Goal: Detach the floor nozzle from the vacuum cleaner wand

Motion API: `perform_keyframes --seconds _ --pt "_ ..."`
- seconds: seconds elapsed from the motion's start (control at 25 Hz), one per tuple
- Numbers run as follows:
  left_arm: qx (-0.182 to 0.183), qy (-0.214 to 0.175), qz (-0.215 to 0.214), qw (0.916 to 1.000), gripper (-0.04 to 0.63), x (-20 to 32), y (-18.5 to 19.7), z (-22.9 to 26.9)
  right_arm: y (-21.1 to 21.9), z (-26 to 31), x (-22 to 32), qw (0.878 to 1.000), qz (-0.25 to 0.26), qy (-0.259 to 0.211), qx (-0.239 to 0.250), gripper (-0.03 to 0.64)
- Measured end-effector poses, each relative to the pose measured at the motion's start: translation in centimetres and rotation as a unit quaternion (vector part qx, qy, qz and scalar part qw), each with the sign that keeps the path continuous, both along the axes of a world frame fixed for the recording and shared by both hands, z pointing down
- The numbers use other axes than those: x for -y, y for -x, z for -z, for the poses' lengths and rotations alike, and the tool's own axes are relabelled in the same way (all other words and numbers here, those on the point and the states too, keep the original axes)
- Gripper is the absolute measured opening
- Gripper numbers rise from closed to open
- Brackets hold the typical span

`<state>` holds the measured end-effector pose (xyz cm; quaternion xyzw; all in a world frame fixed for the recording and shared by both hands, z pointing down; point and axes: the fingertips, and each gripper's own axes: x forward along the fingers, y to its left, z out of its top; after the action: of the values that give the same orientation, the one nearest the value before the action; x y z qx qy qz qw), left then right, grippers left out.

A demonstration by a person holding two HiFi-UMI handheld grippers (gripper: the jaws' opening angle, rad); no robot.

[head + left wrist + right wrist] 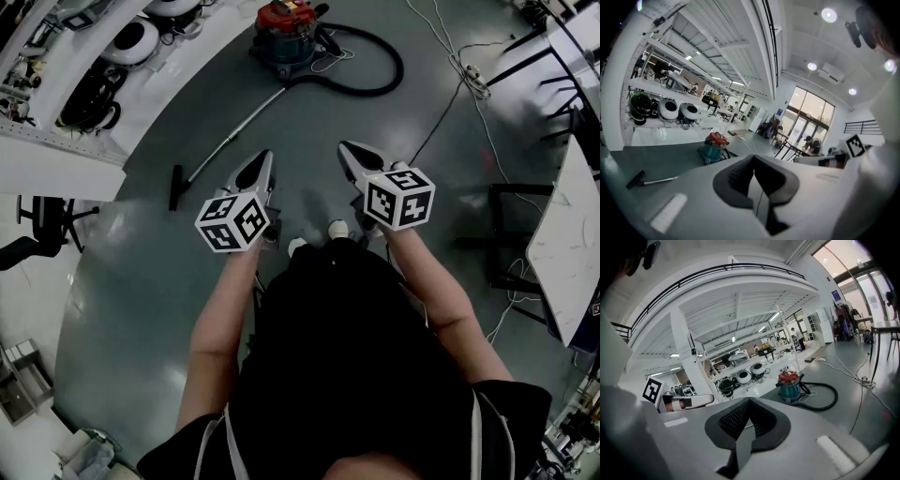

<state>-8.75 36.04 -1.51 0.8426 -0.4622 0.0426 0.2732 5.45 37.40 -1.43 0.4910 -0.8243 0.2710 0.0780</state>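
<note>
A red and teal vacuum canister (286, 36) stands on the grey floor far ahead, its black hose (380, 70) looping to the right. Its silver wand (234, 131) lies slanting down-left and ends in the black floor nozzle (175, 187). My left gripper (266, 159) is shut and empty, held in the air right of the nozzle and well short of it. My right gripper (347, 150) is also shut and empty, beside the left one. The left gripper view shows the canister (714, 146), the wand (661, 180) and the nozzle (635, 179) beyond its closed jaws (754, 161). In the right gripper view the canister (790, 385) sits beyond its closed jaws (749, 404).
White shelving (112, 56) with round appliances runs along the left. A white cable with a power strip (473, 80) trails across the floor at the right. A black frame (520, 234) and a white table (562, 244) stand at the right; a black chair (37, 225) stands at the left.
</note>
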Motion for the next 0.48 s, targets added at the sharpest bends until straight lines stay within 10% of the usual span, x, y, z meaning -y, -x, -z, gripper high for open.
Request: perform_keyframes --seconds 0.48 --pt "-0.013 0.001 0.011 0.9999 0.009 0.6 1.8 0.2 0.6 0.0 0.2 0.999 -0.011 0.005 0.030 -0.002"
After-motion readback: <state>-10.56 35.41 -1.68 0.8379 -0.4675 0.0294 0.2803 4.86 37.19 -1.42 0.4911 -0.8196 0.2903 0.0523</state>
